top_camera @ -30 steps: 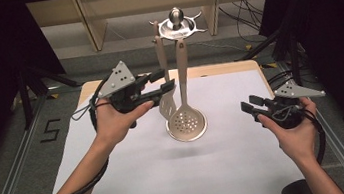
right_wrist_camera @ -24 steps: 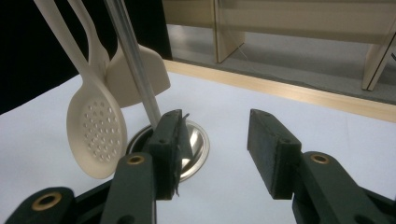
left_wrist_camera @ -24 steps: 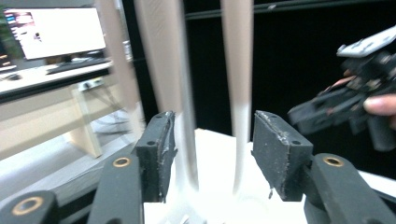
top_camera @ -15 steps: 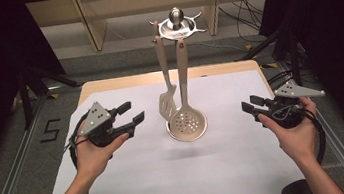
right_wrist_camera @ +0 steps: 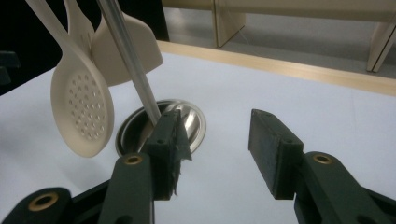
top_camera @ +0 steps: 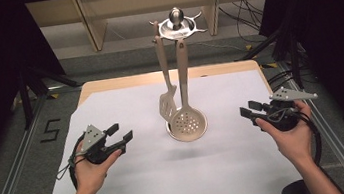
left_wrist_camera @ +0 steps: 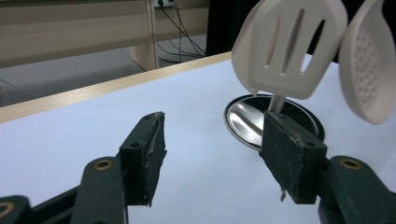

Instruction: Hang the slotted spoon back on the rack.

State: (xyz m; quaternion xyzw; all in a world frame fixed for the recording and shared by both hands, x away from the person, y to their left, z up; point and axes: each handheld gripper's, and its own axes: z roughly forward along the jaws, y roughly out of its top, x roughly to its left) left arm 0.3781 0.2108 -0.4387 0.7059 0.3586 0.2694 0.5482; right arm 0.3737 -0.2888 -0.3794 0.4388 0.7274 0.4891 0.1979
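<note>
Floor marking "5" beside white table

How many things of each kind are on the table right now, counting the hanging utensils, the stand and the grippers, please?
Slotted spatula: 1
Perforated spoon: 1
Metal stand: 1
Handheld grippers: 2, the left gripper and the right gripper, both open and holding nothing
White sheet covering the table: 1
Total: 6
</note>
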